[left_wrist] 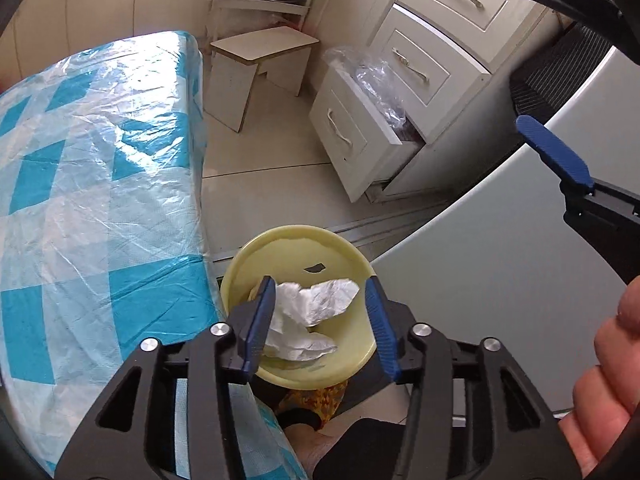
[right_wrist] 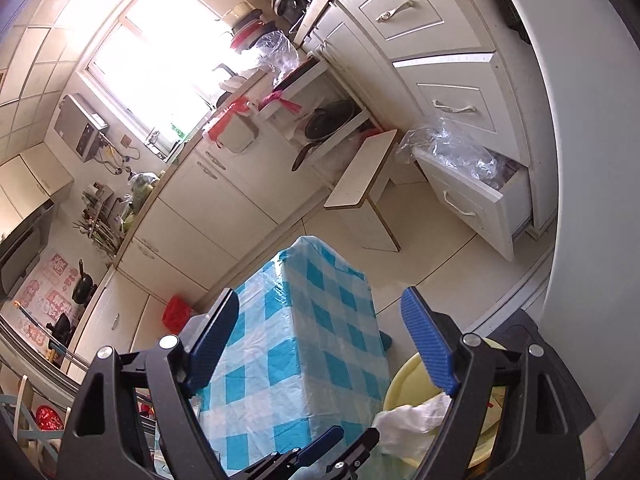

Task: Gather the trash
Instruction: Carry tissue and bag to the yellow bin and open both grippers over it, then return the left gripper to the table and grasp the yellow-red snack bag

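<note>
The left tongs (left_wrist: 320, 320), part-spread over crumpled tissue (left_wrist: 308, 320) in the yellow bin (left_wrist: 296, 240), look mid-drop; right tongs (right_wrist: 320, 344) wide, empty, should fetch more.

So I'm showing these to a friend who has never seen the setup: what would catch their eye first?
Probably the crumpled white tissue in the yellow bowl, framed by the left tongs at the bottom of the left wrist view. Next, the blue-and-white checked plastic cover filling the left side. Then the open bottom drawer stuffed with clear plastic bags, at upper right.
</note>
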